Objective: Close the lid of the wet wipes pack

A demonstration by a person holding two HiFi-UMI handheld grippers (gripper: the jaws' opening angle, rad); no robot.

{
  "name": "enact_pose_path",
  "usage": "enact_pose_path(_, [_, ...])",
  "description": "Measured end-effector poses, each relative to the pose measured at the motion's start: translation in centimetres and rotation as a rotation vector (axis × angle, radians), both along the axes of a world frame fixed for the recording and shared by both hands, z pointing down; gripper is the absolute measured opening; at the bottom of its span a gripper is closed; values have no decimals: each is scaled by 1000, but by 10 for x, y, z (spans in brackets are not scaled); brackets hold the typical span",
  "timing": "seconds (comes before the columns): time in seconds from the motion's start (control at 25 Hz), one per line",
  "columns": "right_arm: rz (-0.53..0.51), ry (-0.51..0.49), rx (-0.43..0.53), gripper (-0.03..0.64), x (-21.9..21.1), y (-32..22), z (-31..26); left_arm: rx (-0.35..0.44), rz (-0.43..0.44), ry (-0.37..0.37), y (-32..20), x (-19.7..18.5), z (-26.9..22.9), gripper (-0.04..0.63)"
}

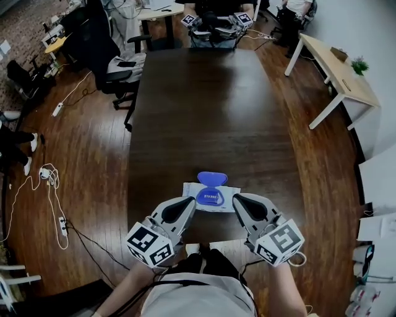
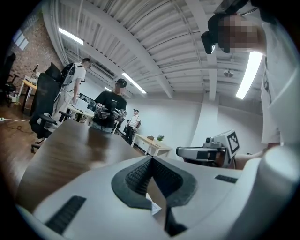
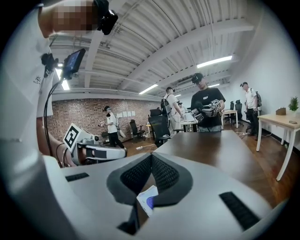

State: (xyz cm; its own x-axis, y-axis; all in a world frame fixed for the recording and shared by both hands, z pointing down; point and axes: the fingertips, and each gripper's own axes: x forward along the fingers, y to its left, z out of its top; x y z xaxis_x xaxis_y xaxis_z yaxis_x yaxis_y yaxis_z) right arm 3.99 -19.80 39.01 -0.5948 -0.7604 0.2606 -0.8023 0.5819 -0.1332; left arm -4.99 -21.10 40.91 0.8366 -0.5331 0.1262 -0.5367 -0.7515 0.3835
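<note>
The wet wipes pack [image 1: 210, 197] lies flat on the dark wooden table [image 1: 204, 111], near the edge closest to the person; its blue lid [image 1: 212, 179] stands open, folded back to the far side of the pack. The left gripper [image 1: 189, 203] has its jaws pressed together with nothing between them, and its tip is at the near left corner of the pack; the right gripper [image 1: 240, 201] is also fully closed and empty, at the near right corner; whether either tip touches the pack cannot be told. At the far end of the table another person [image 1: 216, 18] holds similar grippers; a white desk [image 1: 334, 68] stands to the right.
</note>
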Motion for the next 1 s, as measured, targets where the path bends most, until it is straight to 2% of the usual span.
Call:
enact_pose_path(0.28, [-81, 49, -59, 8, 12, -42, 55, -60, -58, -23, -18, 8, 37, 2])
enact_pose_path(0.44, [-133, 80, -118, 106, 14, -67, 98, -116, -98, -24, -25, 12, 56, 2])
enact_pose_path(0.64, [-178, 111, -165, 174, 21, -88, 144, -181, -134, -60, -28, 17, 99, 2])
enact_pose_path(0.8, [-225, 137, -195, 212, 17, -96, 170, -222, -155, -93, -25, 13, 133, 2])
enact_pose_path(1.0, [-275, 134, -232, 213, 10, -103, 194, -276, -195, -126, -21, 12, 169, 2])
